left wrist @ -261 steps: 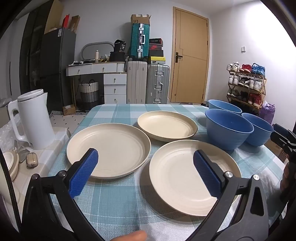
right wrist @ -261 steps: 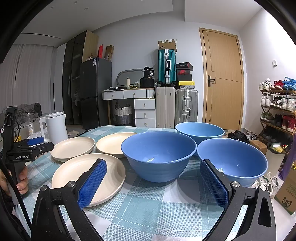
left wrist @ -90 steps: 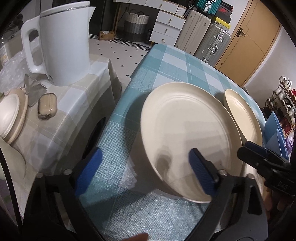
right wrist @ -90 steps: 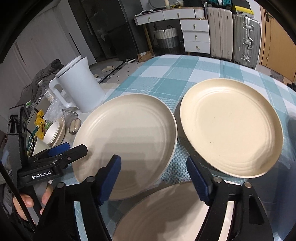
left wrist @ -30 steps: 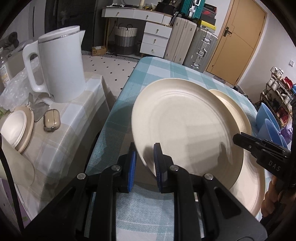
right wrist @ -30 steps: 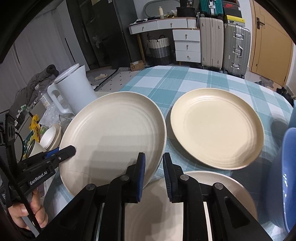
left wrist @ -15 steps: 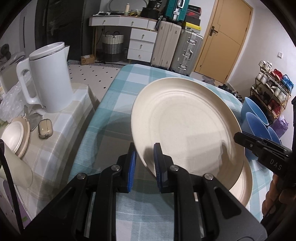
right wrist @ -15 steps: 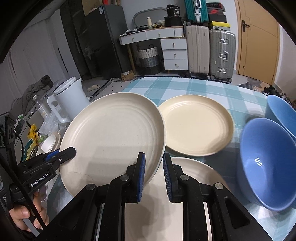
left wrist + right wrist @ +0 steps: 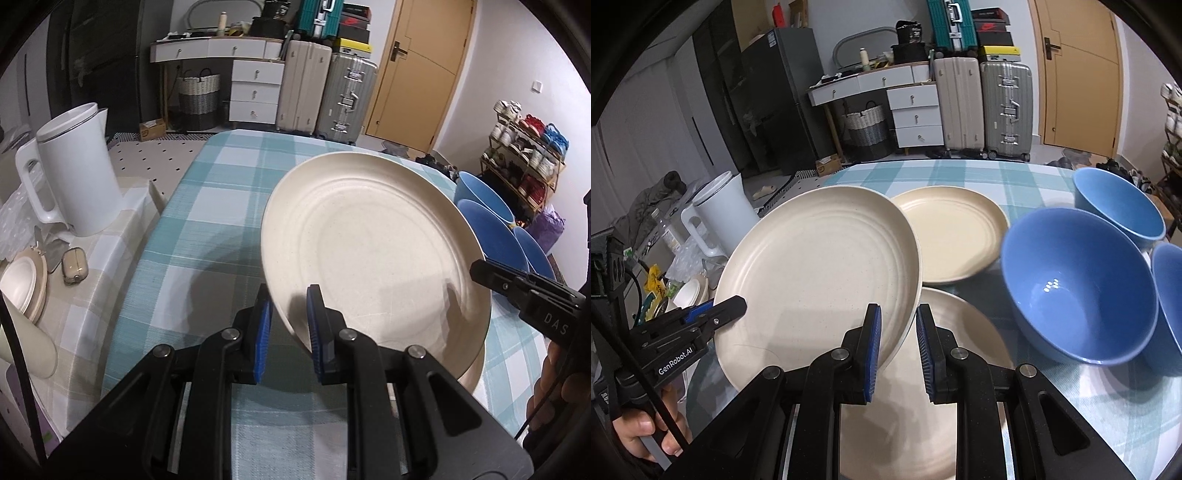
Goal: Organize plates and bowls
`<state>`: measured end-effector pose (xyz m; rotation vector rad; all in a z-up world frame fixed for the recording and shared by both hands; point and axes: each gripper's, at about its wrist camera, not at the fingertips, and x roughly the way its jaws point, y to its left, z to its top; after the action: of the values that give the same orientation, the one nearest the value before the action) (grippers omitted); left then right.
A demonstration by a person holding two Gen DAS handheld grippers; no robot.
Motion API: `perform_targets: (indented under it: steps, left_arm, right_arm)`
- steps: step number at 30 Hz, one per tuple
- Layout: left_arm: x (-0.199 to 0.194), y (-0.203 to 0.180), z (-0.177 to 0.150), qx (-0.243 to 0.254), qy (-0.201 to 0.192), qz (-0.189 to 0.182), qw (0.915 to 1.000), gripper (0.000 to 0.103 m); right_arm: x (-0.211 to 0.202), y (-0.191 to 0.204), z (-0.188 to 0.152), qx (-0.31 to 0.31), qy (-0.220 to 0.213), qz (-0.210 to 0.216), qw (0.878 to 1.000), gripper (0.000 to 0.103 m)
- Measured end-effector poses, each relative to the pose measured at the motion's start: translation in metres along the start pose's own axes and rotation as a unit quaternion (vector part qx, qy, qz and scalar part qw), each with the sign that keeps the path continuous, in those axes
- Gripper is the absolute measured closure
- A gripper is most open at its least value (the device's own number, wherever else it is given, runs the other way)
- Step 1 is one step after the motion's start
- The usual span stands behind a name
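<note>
The left wrist view is taken close along the left gripper (image 9: 288, 325), facing the door. The right wrist view is taken close along the right gripper (image 9: 897, 343). The lifted cream plate (image 9: 369, 254) (image 9: 816, 273) and blue bowls (image 9: 480, 229) (image 9: 1075, 291) are shared.

Black grippers (image 9: 288, 325), blue ribbed pads (image 9: 873, 341)

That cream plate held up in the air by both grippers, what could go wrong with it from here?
The round cream plate is pinched only at its rim by the left gripper and the right gripper, and it is tilted, so it might slip. Lowered carelessly, it could knock the cream plate beneath or the nearest blue bowl.
</note>
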<state>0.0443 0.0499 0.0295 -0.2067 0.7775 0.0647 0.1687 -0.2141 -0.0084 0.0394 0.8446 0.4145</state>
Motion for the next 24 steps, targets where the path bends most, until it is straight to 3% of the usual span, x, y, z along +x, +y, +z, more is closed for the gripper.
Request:
perform_targets:
  steps: [24]
  left_arm:
    - [0.006, -0.047, -0.018, 0.059, 0.023, -0.028, 0.9976, 0.088]
  right_arm:
    - [-0.031, -0.036, -0.037, 0.036, -0.001, -0.035, 0.999, 0.083]
